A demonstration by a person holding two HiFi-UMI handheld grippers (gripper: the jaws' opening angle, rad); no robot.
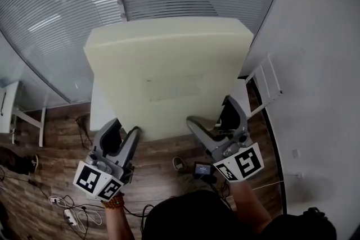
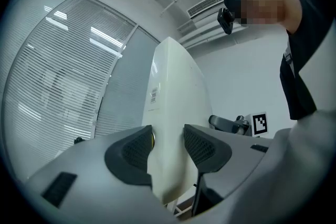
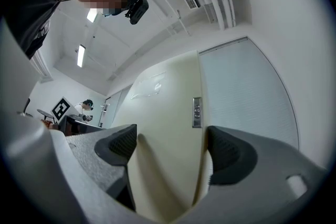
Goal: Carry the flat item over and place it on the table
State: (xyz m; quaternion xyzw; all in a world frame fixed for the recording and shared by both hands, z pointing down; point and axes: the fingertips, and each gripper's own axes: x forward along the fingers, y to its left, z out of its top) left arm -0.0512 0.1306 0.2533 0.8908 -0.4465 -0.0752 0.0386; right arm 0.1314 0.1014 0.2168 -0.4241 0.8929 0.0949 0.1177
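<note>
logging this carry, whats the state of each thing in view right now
foam slab: gripped at its near edge by both tools
left tool: shut on the foam slab
right tool: shut on the foam slab
blinds: lowered
table: mostly hidden behind the foam slab

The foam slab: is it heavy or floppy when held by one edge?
Probably light: only the left tongs and right tongs hold the foam slab, at one edge. Likely soft: it narrows between the pads. Seemingly stiff: no sagging shows.
</note>
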